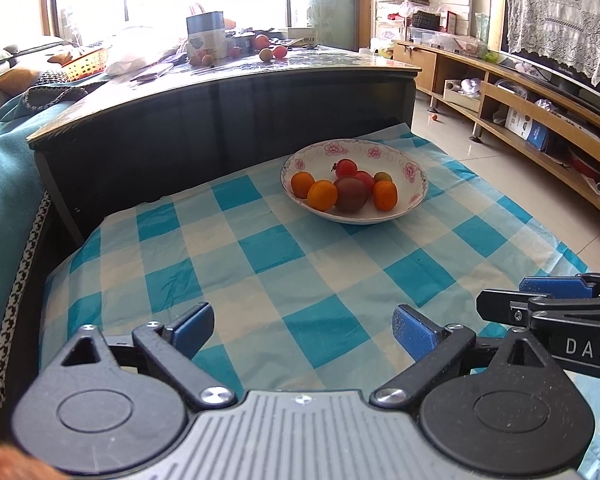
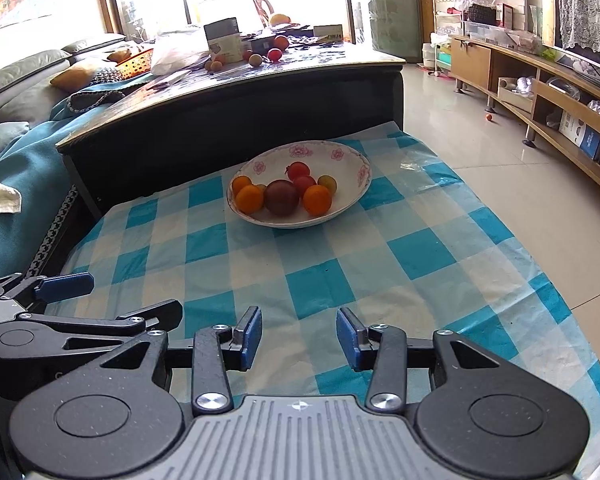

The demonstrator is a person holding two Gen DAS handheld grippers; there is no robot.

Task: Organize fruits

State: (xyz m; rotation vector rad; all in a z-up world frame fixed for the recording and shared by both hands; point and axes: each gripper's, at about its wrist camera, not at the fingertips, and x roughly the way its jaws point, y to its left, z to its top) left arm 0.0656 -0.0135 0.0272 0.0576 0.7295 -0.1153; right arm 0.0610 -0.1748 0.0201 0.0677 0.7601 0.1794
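Note:
A white bowl with pink flowers on its rim [image 1: 410, 170] [image 2: 362, 172] stands at the far side of a blue and white checked cloth [image 1: 260, 264] [image 2: 380, 264]. It holds several small fruits: orange ones [image 1: 322, 195] [image 2: 317, 199], red tomatoes [image 1: 346, 167] [image 2: 298, 169] and a dark purple one [image 1: 351, 194] [image 2: 282, 197]. My left gripper [image 1: 303, 328] is open and empty, low over the near part of the cloth. My right gripper [image 2: 299, 334] is open and empty beside it, to its right; it also shows in the left wrist view [image 1: 540, 298].
A dark coffee table [image 1: 228, 120] [image 2: 236, 116] rises just behind the bowl, with more fruit [image 1: 274, 53] and clutter on top. A teal-covered sofa [image 1: 4, 152] lies left. A wooden TV cabinet [image 1: 540, 112] lines the right wall across tiled floor.

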